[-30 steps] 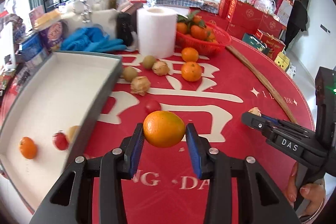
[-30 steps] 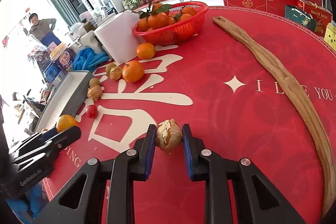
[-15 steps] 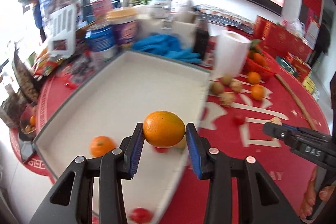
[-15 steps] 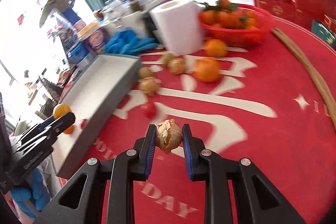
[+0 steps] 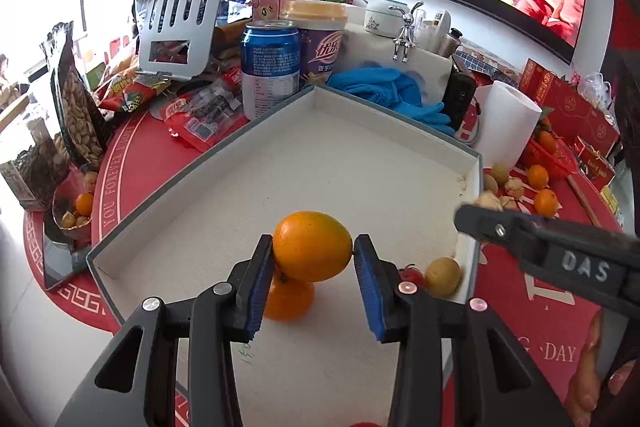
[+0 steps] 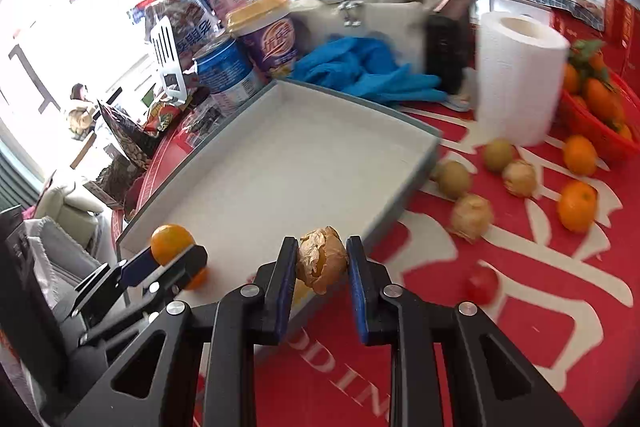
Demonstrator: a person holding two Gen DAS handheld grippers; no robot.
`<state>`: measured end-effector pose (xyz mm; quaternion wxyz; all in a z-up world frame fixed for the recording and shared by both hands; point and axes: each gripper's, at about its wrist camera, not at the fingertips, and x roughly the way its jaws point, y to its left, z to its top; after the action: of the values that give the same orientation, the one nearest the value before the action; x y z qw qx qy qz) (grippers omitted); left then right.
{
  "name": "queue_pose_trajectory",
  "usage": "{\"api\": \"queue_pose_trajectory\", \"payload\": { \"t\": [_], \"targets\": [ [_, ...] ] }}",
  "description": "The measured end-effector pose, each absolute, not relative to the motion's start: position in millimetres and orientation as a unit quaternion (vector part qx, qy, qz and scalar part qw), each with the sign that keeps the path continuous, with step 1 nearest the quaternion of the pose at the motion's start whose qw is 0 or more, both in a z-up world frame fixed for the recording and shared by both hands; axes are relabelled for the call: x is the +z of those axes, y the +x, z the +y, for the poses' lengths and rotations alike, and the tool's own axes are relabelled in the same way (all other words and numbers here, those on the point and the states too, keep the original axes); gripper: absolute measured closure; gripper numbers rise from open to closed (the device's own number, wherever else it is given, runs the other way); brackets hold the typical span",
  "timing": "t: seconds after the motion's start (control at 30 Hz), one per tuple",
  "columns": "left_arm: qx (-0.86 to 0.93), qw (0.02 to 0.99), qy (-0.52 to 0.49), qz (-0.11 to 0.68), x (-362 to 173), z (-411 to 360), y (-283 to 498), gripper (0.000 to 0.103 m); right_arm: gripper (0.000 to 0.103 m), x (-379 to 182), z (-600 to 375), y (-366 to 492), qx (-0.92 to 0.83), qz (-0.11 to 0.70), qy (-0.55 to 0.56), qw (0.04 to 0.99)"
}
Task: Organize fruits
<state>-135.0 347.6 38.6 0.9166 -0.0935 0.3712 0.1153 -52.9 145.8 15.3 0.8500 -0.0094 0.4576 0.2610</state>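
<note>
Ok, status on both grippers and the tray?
Left gripper shut on orange, over tray. Right gripper shut on husked fruit, at tray's edge. Another orange directly beneath.

Tray [image 5: 192,187] on table [image 6: 520,347], can [image 5: 270,67] behind, paper roll [image 6: 516,75] right, fruits [image 6: 472,211] beside tray

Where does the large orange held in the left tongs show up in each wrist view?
Left wrist view: the large orange sits bottom centre, clamped in the left tongs over the shallow white box.
Right wrist view: same orange at lower left, at the tongs' tip.
Shared landmark: white paper-towel roll, right of the box.
</note>
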Motion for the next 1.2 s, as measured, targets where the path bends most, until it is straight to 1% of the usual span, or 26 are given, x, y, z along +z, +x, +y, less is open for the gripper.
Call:
{"api": "queue_pose_trajectory", "payload": {
  "t": [0.07,0.1,0.13,0.17,0.2,0.23,0.27,0.3,0.33,0.47,0.57,0.67,0.77,0.8,0.93,1.07,1.2],
  "targets": [
    [0.116,0.918,-0.088,0.369,36,346,-134,0.056,0.077,13,154,-49,0.262,0.458,-0.018,0.849],
    [0.118,0.918,-0.084,0.369,35,344,-133,0.048,0.075,11,157,-46,0.264,0.463,-0.017,0.846],
    [0.121,0.918,-0.079,0.370,33,343,-132,0.035,0.071,9,159,-43,0.265,0.469,-0.015,0.842],
    [0.123,0.918,-0.077,0.370,31,343,-131,0.032,0.056,8,158,-42,0.268,0.472,-0.012,0.840],
    [0.123,0.918,-0.078,0.369,31,343,-131,0.030,0.042,9,158,-42,0.279,0.470,-0.004,0.838],
    [0.120,0.919,-0.080,0.367,32,344,-132,0.026,0.035,12,158,-44,0.286,0.466,0.000,0.838],
    [0.118,0.921,-0.081,0.363,33,344,-133,0.024,0.020,17,157,-46,0.285,0.458,-0.001,0.842],
    [0.119,0.921,-0.081,0.361,34,344,-133,0.023,0.002,24,156,-50,0.277,0.446,-0.008,0.851],
    [0.121,0.921,-0.080,0.360,34,343,-133,0.023,0.000,30,154,-53,0.266,0.434,-0.017,0.861],
    [0.142,0.923,-0.062,0.351,36,340,-134,0.023,0.000,45,134,-64,0.241,0.414,-0.047,0.877],
    [0.162,0.928,-0.044,0.333,42,336,-140,0.023,0.000,40,99,-71,0.193,0.427,-0.056,0.882],
    [0.139,0.935,-0.053,0.323,52,326,-146,0.023,0.000,30,51,-78,0.130,0.447,-0.031,0.885],
    [0.061,0.942,-0.055,0.325,63,297,-151,0.022,0.000,20,-7,-87,0.048,0.462,-0.005,0.885],
    [0.031,0.943,-0.048,0.328,65,283,-153,0.020,0.000,17,-23,-90,0.022,0.464,0.000,0.886],
    [-0.087,0.924,-0.005,0.372,54,209,-150,0.019,0.000,4,-77,-101,-0.052,0.476,0.022,0.878],
    [-0.127,0.908,0.039,0.396,33,151,-146,0.019,0.000,-4,-102,-114,-0.089,0.472,0.030,0.876],
    [-0.148,0.898,0.059,0.411,22,125,-138,0.019,0.000,-4,-113,-122,-0.096,0.460,0.037,0.882]
  ]
}}
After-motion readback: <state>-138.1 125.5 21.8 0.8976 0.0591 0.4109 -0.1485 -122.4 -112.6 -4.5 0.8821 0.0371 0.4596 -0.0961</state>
